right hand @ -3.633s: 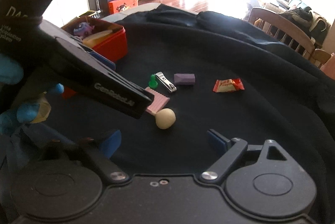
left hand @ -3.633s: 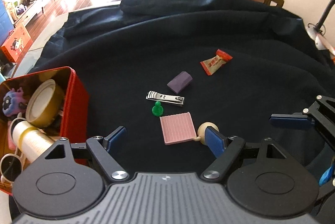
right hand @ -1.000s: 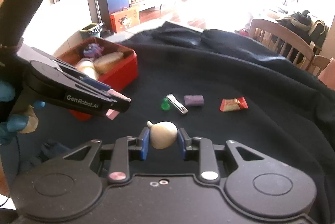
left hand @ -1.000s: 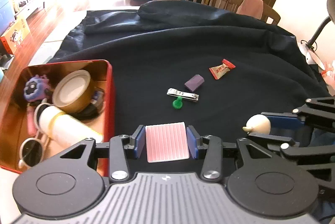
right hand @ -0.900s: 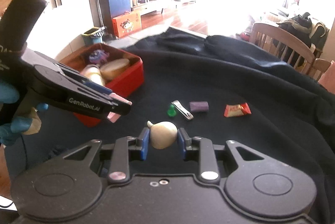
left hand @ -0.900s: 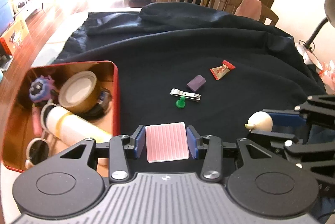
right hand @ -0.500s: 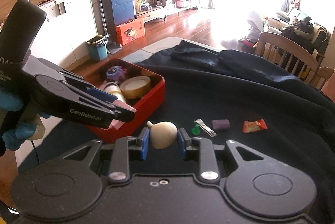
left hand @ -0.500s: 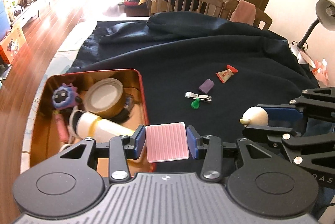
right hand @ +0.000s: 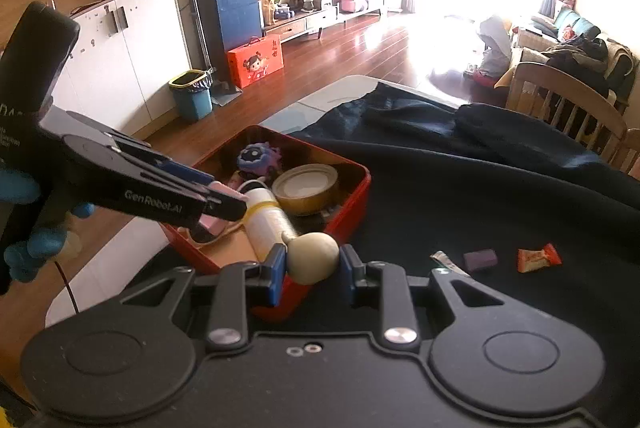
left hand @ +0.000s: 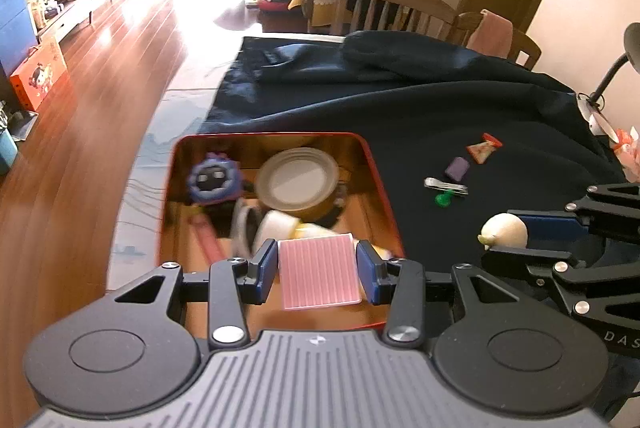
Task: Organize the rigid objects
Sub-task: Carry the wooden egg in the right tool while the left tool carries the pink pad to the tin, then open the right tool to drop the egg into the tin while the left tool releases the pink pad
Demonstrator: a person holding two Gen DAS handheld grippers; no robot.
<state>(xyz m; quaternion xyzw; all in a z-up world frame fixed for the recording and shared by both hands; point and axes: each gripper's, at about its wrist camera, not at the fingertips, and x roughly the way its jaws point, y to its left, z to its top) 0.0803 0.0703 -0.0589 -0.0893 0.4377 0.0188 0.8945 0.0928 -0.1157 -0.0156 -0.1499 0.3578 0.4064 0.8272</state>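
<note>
The left gripper (left hand: 318, 266) pinches a pink ribbed pad (left hand: 318, 276) flat between its blue jaws, held above the near end of the red tin (left hand: 376, 172). Inside the tin lie a roll of tape (left hand: 298, 184), a purple toy (left hand: 214, 182) and a white spool (right hand: 266, 222). The right gripper (right hand: 312, 266) grips a cream garlic-shaped piece (right hand: 312, 256) between its jaws, just beside the tin's right wall and over the dark cloth (left hand: 440, 108). In the right wrist view the left gripper (right hand: 224, 202) reaches over the tin with the pad's pink edge showing at its tips. Out on the cloth, well apart from the tin, lie nail clippers (left hand: 446, 185), a green pin (left hand: 442, 199), a purple block (left hand: 457, 168) and a candy (left hand: 482, 147)
</note>
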